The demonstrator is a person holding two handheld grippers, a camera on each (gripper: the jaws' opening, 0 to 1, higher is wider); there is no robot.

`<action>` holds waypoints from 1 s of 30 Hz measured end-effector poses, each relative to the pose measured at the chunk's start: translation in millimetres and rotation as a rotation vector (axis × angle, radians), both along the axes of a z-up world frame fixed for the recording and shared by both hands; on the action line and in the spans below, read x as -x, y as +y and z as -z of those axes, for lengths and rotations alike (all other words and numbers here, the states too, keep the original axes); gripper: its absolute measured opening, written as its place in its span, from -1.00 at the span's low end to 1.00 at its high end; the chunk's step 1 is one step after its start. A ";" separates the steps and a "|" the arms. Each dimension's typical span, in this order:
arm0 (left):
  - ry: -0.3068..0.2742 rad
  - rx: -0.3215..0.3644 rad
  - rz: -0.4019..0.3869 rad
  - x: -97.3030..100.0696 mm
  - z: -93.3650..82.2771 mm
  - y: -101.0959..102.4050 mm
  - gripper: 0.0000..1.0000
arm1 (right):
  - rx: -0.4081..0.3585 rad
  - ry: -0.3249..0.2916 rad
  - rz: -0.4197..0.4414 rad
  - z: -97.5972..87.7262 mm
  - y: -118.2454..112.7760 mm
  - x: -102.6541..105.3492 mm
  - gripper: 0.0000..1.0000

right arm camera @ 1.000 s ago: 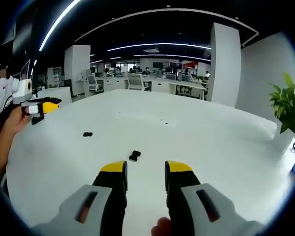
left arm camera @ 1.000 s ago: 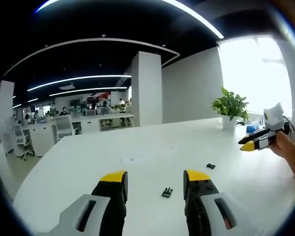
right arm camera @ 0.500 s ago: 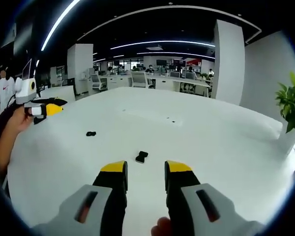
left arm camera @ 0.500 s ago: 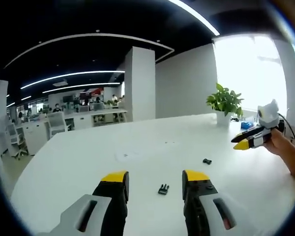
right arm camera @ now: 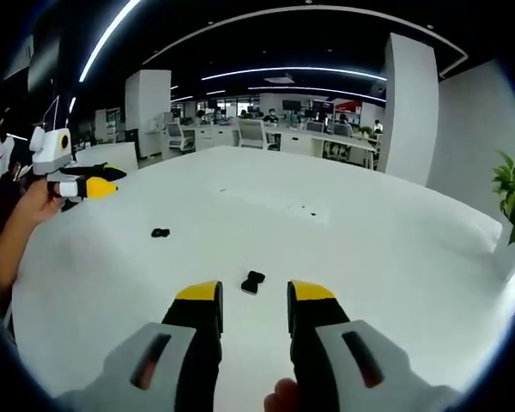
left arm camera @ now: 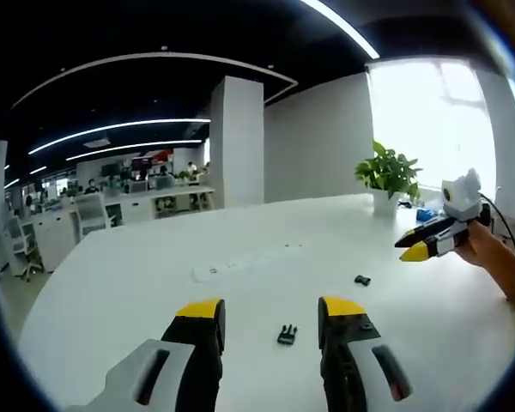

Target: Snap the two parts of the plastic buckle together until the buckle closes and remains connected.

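Both grippers, left and right, hovered open and empty above two separate black buckle halves on the white tabletop.

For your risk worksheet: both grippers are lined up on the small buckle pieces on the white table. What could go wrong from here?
1. The black pronged buckle piece is tiny against the open left gripper; a slightly off grasp could flick it across the smooth white table.
2. The second small black buckle piece lies flat and loose; the right gripper may grip it skewed, so the halves would not align.
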State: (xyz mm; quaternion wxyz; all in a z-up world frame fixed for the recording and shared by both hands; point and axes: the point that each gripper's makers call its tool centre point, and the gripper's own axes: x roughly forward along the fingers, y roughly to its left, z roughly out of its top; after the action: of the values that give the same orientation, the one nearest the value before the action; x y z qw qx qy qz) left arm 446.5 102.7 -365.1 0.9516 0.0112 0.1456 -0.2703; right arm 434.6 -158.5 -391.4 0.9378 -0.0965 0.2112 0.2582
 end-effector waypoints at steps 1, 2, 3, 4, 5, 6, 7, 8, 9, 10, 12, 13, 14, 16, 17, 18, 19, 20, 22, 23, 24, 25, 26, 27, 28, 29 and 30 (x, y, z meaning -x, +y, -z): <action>-0.004 -0.004 0.000 -2.2 0.4 -0.5 -0.12 | -0.002 -0.001 0.002 0.0 -0.9 -1.4 -0.40; -0.005 -0.006 0.000 -3.7 1.1 -0.9 -0.12 | -0.004 -0.002 0.005 0.1 -2.3 -3.1 -0.41; -0.004 -0.008 0.000 -4.5 1.8 -1.1 -0.12 | -0.005 -0.001 0.006 0.3 -2.8 -4.0 -0.41; -0.002 -0.009 0.002 -5.6 3.4 -1.7 -0.12 | -0.009 -0.002 0.009 0.5 -3.7 -4.7 -0.41; -0.001 -0.008 0.003 -6.1 4.2 -2.0 -0.12 | -0.012 -0.003 0.012 0.6 -4.2 -5.2 -0.41; 0.000 -0.005 0.003 -6.3 4.8 -2.4 -0.12 | -0.015 -0.004 0.015 0.6 -5.0 -5.6 -0.41; 0.001 -0.003 0.005 -6.3 5.4 -2.9 -0.12 | -0.020 -0.007 0.018 0.4 -5.7 -5.8 -0.41; 0.001 0.000 0.006 -6.4 5.9 -3.2 -0.12 | -0.025 -0.009 0.021 0.6 -6.1 -5.7 -0.41; 0.003 0.003 0.007 -6.6 6.6 -3.5 -0.12 | -0.029 -0.010 0.023 0.9 -6.5 -5.7 -0.41; 0.006 0.007 0.008 -6.5 8.1 -4.3 -0.12 | -0.032 -0.009 0.024 1.2 -7.0 -6.5 -0.41; 0.006 0.012 0.013 -6.4 10.6 -6.4 -0.12 | -0.040 -0.010 0.028 2.2 -8.2 -7.8 -0.41; 0.008 0.013 0.017 -6.2 12.0 -8.0 -0.12 | -0.044 -0.010 0.030 3.3 -8.7 -8.5 -0.41; 0.007 0.013 0.022 -6.0 12.8 -9.5 -0.12 | -0.047 -0.010 0.033 4.6 -8.8 -9.2 -0.41; 0.006 0.005 0.027 -6.7 14.5 -11.5 -0.12 | -0.054 -0.005 0.036 8.3 -8.7 -11.4 -0.41; 0.004 0.000 0.030 -6.6 14.9 -11.8 -0.11 | -0.057 -0.001 0.034 10.3 -8.1 -11.9 -0.41; 0.003 -0.004 0.031 -6.5 15.1 -11.6 -0.11 | -0.057 0.003 0.032 11.5 -7.0 -11.9 -0.41; 0.001 -0.008 0.033 -6.3 15.2 -11.5 -0.11 | -0.054 0.008 0.028 12.7 -5.6 -11.5 -0.40; 0.000 -0.008 0.033 -6.1 14.5 -11.0 -0.11 | -0.045 0.007 0.024 12.8 -4.9 -11.3 -0.40; -0.002 0.000 0.032 -5.9 13.2 -10.0 -0.11 | -0.039 0.005 0.026 12.8 -6.5 -12.6 -0.40; -0.005 -0.002 0.030 -6.1 13.0 -9.4 -0.11 | -0.039 0.003 0.028 12.5 -7.1 -13.1 -0.40; -0.007 -0.003 0.029 -6.4 13.4 -8.7 -0.12 | -0.039 0.001 0.030 12.1 -7.7 -13.2 -0.41; -0.005 -0.004 0.029 -6.7 14.5 -8.4 -0.12 | -0.036 0.000 0.032 12.2 -8.5 -13.5 -0.41; -0.002 -0.006 0.029 -7.0 16.3 -8.1 -0.12 | -0.032 -0.001 0.033 12.4 -9.3 -13.3 -0.41; 0.002 -0.008 0.030 -7.6 18.2 -8.0 -0.12 | -0.030 -0.002 0.035 12.8 -10.2 -13.8 -0.41; 0.004 -0.012 0.030 -7.8 19.7 -7.9 -0.12 | -0.029 -0.002 0.038 13.3 -11.4 -14.4 -0.41; 0.006 -0.015 0.028 -8.1 20.9 -7.8 -0.12 | -0.027 -0.001 0.040 13.4 -12.3 -14.6 -0.41; 0.008 -0.015 0.028 -8.1 21.6 -7.8 -0.12 | -0.027 -0.003 0.042 13.0 -13.0 -14.7 -0.41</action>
State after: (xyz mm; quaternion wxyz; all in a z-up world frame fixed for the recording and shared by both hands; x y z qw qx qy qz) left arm 454.6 94.9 -386.7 0.9470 0.0193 0.1514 -0.2826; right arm 449.3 -171.5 -404.4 0.9445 -0.0800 0.2083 0.2411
